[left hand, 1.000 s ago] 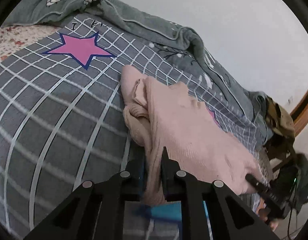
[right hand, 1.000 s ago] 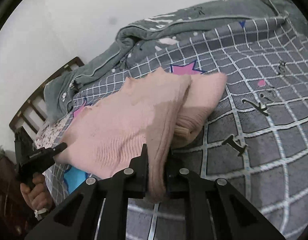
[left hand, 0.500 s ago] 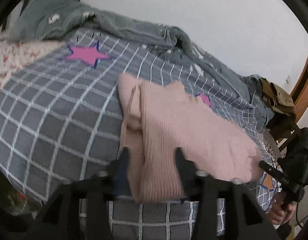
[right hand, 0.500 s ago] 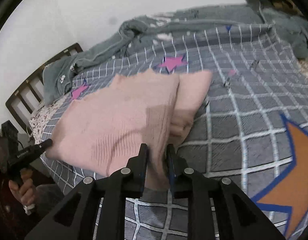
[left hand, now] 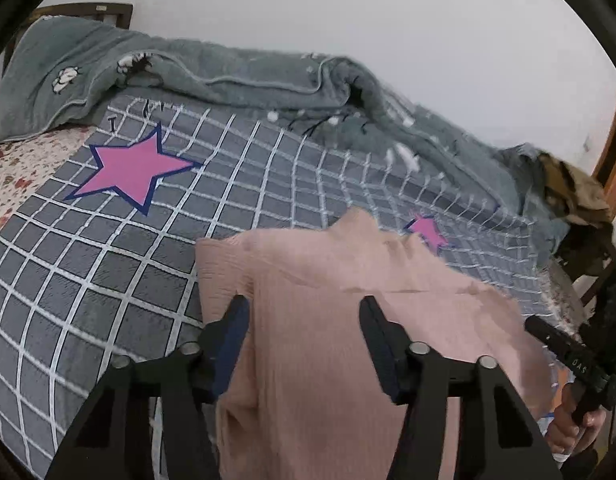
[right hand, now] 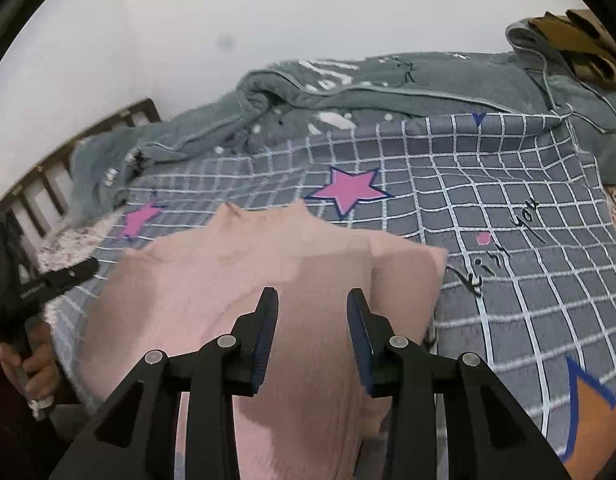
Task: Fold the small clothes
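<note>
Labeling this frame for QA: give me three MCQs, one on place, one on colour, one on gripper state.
1. The sweater lies on: A) gridded bedspread B) wooden floor C) chair
2. The sweater is: A) green B) pink C) white
3. The two grippers are: A) both clamped on fabric B) one open, one shut C) both open

A: the pink sweater rests on the grey gridded bedspread.
B: its knit is pink in both views.
C: the left gripper and right gripper each show a wide gap, with fabric lying loose between the fingers.
</note>
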The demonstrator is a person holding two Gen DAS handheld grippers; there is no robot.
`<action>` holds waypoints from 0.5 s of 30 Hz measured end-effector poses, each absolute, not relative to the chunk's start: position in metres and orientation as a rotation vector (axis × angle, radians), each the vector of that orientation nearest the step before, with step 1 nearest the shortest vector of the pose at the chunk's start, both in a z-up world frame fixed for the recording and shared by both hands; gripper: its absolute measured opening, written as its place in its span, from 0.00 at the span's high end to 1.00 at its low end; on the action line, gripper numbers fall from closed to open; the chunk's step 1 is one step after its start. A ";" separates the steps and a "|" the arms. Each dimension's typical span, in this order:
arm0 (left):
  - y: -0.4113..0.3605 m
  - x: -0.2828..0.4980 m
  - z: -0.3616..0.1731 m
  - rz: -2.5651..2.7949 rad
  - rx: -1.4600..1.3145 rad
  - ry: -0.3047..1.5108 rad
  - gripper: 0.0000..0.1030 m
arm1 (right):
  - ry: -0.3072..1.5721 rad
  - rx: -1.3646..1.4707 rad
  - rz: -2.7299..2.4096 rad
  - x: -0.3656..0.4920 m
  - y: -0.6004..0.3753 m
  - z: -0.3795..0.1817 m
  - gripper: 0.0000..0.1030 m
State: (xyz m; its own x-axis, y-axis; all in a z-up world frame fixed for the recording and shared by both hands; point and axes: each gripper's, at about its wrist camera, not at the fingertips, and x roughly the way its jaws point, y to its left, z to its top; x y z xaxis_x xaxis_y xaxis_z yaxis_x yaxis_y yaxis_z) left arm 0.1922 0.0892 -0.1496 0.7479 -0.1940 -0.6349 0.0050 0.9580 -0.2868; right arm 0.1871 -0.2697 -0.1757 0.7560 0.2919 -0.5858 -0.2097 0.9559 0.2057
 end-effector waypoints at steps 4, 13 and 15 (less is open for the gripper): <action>0.091 0.206 -0.161 -0.105 -0.276 0.749 0.65 | 0.682 0.131 0.255 0.205 -0.273 -0.190 0.66; 0.091 0.213 -0.166 -0.089 -0.264 0.725 0.93 | 0.740 0.214 0.289 0.221 -0.282 -0.209 0.79; 0.089 0.213 -0.158 -0.098 -0.267 0.707 0.93 | 0.744 0.241 0.306 0.222 -0.283 -0.208 0.93</action>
